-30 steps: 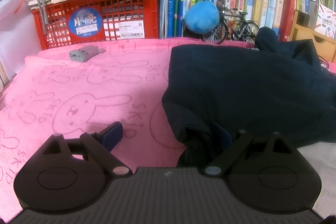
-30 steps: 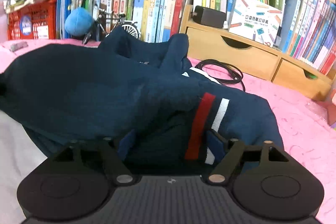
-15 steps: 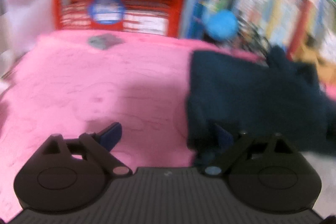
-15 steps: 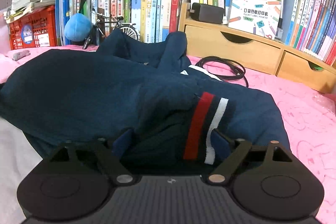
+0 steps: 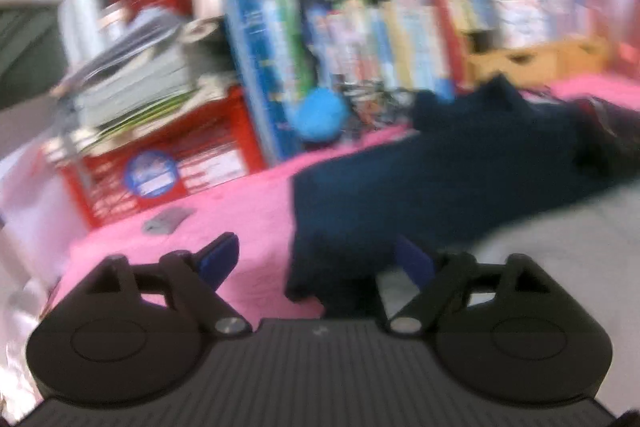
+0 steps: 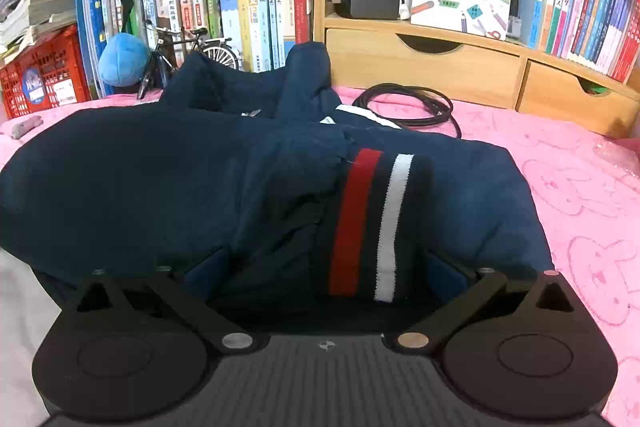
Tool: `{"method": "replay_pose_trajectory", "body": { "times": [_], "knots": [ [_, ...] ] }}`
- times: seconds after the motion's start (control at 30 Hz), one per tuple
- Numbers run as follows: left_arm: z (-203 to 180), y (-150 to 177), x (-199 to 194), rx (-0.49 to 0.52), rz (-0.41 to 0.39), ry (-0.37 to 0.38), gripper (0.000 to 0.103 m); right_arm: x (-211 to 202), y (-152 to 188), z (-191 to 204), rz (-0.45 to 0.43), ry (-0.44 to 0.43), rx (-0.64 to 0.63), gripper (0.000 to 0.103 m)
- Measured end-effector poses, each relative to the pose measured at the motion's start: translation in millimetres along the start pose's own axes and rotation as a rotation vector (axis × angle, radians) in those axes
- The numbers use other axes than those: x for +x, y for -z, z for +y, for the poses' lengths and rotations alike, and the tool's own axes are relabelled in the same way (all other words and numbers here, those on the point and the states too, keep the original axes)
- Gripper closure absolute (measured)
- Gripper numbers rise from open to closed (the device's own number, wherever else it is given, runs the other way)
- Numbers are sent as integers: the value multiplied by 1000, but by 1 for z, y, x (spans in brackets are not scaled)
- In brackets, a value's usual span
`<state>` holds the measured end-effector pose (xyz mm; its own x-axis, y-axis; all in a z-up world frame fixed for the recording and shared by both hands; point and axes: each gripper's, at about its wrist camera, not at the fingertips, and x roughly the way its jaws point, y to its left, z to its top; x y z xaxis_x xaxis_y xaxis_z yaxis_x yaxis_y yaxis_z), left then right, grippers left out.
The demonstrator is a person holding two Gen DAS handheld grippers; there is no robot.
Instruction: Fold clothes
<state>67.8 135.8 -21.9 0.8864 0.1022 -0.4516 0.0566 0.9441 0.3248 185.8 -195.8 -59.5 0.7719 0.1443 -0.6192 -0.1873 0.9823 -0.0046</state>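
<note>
Right wrist view: the right gripper [image 6: 324, 267] is set with fingers spread wide around the striped cuff [image 6: 368, 223] of the navy garment [image 6: 160, 179], which is heaped on the pink blanket [image 6: 580, 187], probably to pinch that edge for a fold. In the blurred left wrist view, the left gripper [image 5: 316, 259] is also held spread, a garment corner [image 5: 320, 267] lying between its fingers, ungripped.

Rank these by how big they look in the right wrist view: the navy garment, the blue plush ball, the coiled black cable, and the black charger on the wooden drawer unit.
1. Navy garment, by far the largest, though nearest the camera.
2. Coiled black cable.
3. Blue plush ball and black charger look about alike; I won't rank them.
</note>
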Motion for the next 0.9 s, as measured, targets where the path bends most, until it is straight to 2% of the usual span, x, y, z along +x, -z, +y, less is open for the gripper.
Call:
{"method": "replay_pose_trajectory", "body": {
  "times": [0.07, 0.13, 0.23, 0.37, 0.5, 0.63, 0.73, 0.8, 0.9],
  "knots": [
    [-2, 0, 11, 31, 41, -56, 15, -6, -2, 5, -26, 6, -6, 3],
    [6, 0, 29, -13, 91, -90, 14, -15, -4, 9, -61, -1, -2, 4],
    [16, 2, 54, -61, 156, -133, 14, -31, -11, 13, -110, -78, 46, 3],
    [20, 18, 51, 1, 158, -207, 13, -40, -19, 22, -137, -74, -11, 2],
    [30, 26, 42, 13, 162, -208, 13, -26, -15, 26, -94, -13, -44, 2],
    [34, 25, 26, 38, 160, -227, 14, -7, -4, 20, -15, 39, -35, 2],
    [40, 11, 4, -30, 77, -189, 14, -15, -5, 12, -9, 23, 6, 2],
    [43, -5, -4, -121, 22, -107, 14, -26, -10, 12, -51, -13, 22, 2],
    [37, -28, 9, -211, 4, 22, 14, -35, -22, 22, -118, -113, 42, 2]
  ]
}}
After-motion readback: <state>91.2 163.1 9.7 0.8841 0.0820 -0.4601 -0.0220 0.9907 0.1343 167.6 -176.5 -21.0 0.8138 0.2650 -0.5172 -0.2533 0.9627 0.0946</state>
